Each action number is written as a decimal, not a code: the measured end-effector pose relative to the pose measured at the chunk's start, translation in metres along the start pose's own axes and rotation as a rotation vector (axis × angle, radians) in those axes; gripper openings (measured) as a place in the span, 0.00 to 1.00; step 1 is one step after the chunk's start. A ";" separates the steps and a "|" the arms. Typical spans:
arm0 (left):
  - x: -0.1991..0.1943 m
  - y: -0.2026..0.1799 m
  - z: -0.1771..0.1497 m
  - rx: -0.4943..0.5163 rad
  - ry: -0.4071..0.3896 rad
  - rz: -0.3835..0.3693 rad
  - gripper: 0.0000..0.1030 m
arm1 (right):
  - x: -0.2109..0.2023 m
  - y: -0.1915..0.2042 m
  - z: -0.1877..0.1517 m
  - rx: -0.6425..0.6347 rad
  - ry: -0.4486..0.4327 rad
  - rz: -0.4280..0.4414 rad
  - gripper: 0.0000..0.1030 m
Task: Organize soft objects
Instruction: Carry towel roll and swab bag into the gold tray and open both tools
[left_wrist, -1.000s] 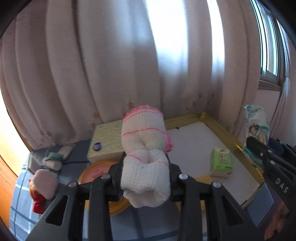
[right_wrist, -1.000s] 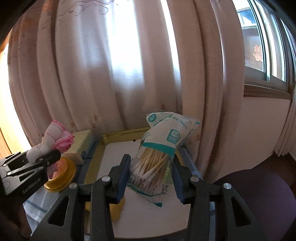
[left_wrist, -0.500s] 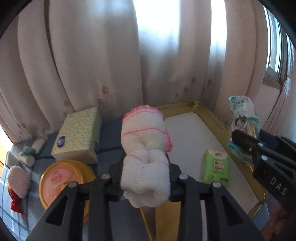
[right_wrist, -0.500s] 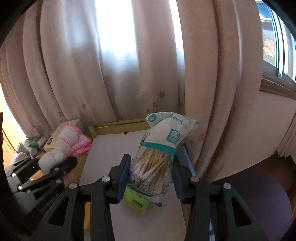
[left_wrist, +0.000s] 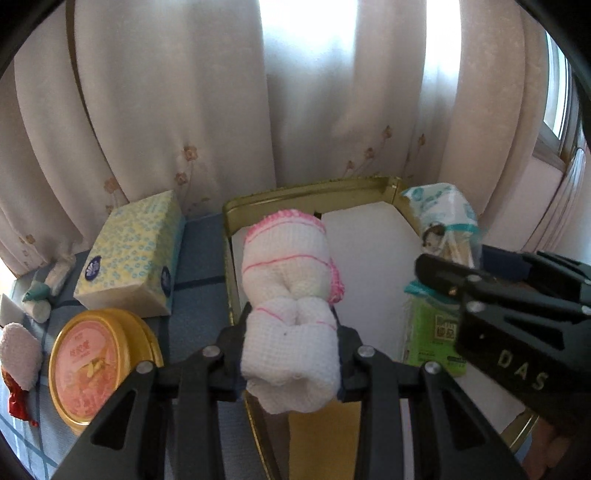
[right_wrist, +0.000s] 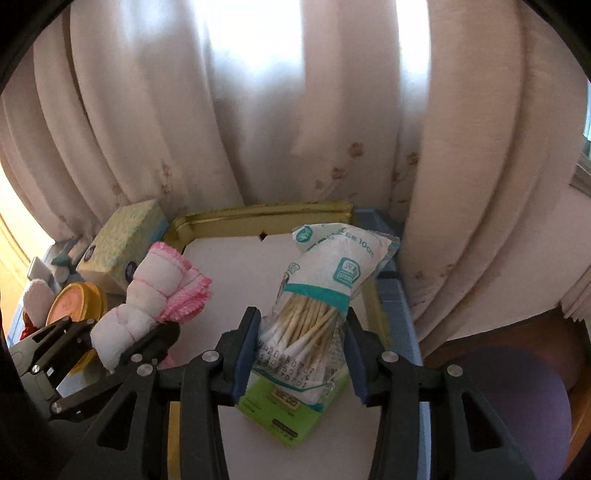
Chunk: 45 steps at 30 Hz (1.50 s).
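Your left gripper (left_wrist: 291, 350) is clenched on one rolled white waffle-weave cloth with pink stitched edging (left_wrist: 290, 295). The roll is pinched at its waist, so it bulges into two soft lobes above the pads and a blunt white end below them. It fills the centre of the left wrist view, over the near left edge of the gold-rimmed tray with a white floor (left_wrist: 365, 236). In the right wrist view the same cloth sits at centre left, its pink frilled edge fanning out to the right.

Your right gripper (right_wrist: 301, 354) is grasping one clear plastic bag of wooden-stick cotton swabs with a teal and white printed top (right_wrist: 317, 295), in the lower middle of that view, above the tray's white floor. Its blue-lined pads press the bag's lower half, and the printed top leans up toward the right.

Under the bag lies one flat green packet of tissues (right_wrist: 284, 413) on the tray floor.

At the left of the left wrist view, outside the tray, you have one yellow tissue box with a blue dot pattern (left_wrist: 133, 254) and one round gold tin with a pink lid (left_wrist: 92, 369). At the far left edge you have one fluffy pale pink puff (left_wrist: 18, 354).
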<state>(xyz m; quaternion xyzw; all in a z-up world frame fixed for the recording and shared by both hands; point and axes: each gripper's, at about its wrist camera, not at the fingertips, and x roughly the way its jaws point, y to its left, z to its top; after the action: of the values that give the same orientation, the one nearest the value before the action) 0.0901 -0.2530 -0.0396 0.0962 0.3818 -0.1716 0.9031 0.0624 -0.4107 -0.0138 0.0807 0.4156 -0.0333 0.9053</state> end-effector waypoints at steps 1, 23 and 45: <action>0.001 0.000 0.001 0.001 0.003 -0.002 0.37 | 0.002 0.000 0.000 0.004 0.006 0.005 0.47; -0.055 0.009 -0.001 0.004 -0.130 -0.028 1.00 | -0.061 -0.019 -0.022 0.242 -0.223 0.062 0.65; -0.076 0.084 -0.049 -0.009 -0.191 0.093 0.99 | -0.079 0.042 -0.070 0.282 -0.349 -0.029 0.65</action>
<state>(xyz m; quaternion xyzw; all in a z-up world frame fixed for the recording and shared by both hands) 0.0406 -0.1425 -0.0153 0.0928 0.2898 -0.1362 0.9428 -0.0364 -0.3578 0.0059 0.1935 0.2450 -0.1176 0.9427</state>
